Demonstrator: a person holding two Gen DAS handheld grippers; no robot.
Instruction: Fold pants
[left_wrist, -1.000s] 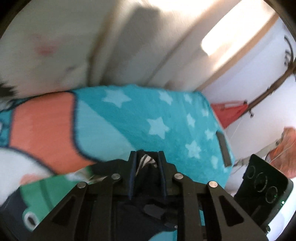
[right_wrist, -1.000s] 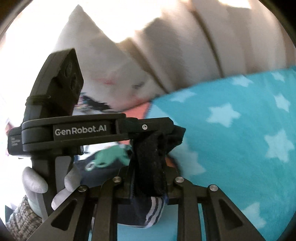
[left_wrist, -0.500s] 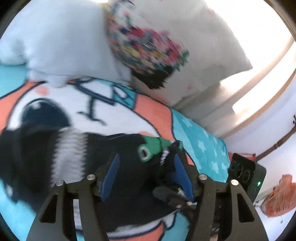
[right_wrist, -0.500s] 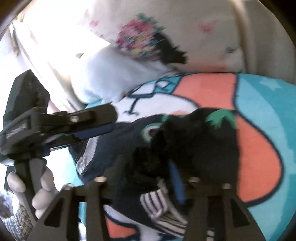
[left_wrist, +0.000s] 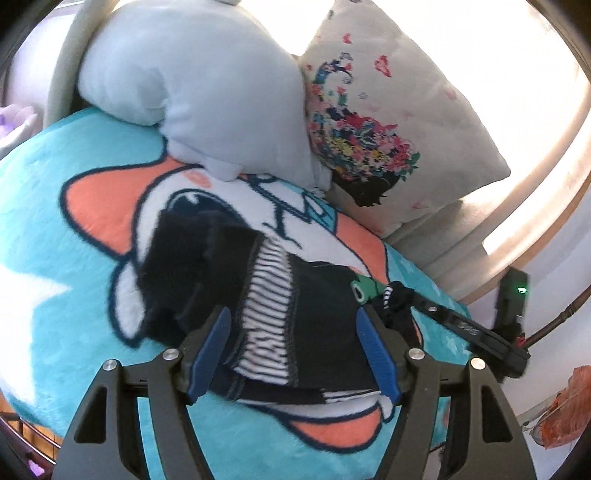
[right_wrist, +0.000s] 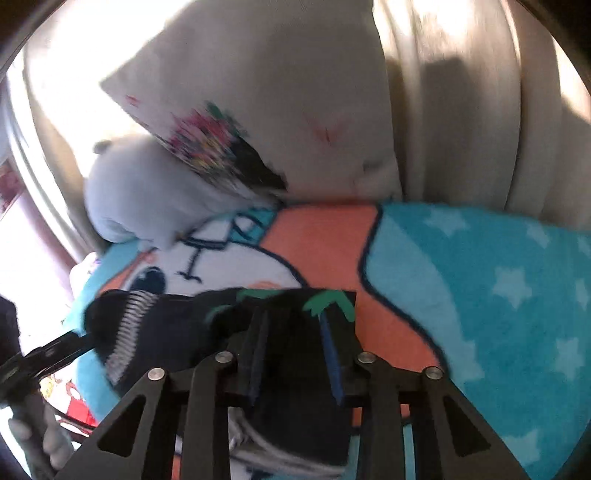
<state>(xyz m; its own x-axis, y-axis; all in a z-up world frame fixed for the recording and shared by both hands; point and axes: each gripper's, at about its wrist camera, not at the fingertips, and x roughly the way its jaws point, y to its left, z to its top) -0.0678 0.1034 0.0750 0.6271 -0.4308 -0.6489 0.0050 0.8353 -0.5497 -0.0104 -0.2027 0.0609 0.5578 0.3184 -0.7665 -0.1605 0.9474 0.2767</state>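
The dark pants (left_wrist: 295, 302) with a striped white lining and a green print lie bunched on a teal cartoon blanket (left_wrist: 55, 229). My left gripper (left_wrist: 295, 343) is open, its blue pads wide apart over the near edge of the pants. My right gripper (right_wrist: 295, 339) is partly open with pants cloth (right_wrist: 288, 332) lying between its fingers; it also shows in the left wrist view (left_wrist: 424, 314) at the pants' right end. The pants' green palm print (right_wrist: 328, 302) sits just ahead of the right fingertips.
A pale blue plush pillow (left_wrist: 195, 81) and a floral white pillow (left_wrist: 388, 122) lean at the head of the bed. A padded cream headboard (right_wrist: 480, 110) rises behind. The blanket's starred part (right_wrist: 498, 295) spreads to the right. The other hand's grey glove (right_wrist: 40, 443) is at lower left.
Both grippers held the pants up shut one second ago. They have lowered the pants onto the blanket and opened. The left jaws are now wide.
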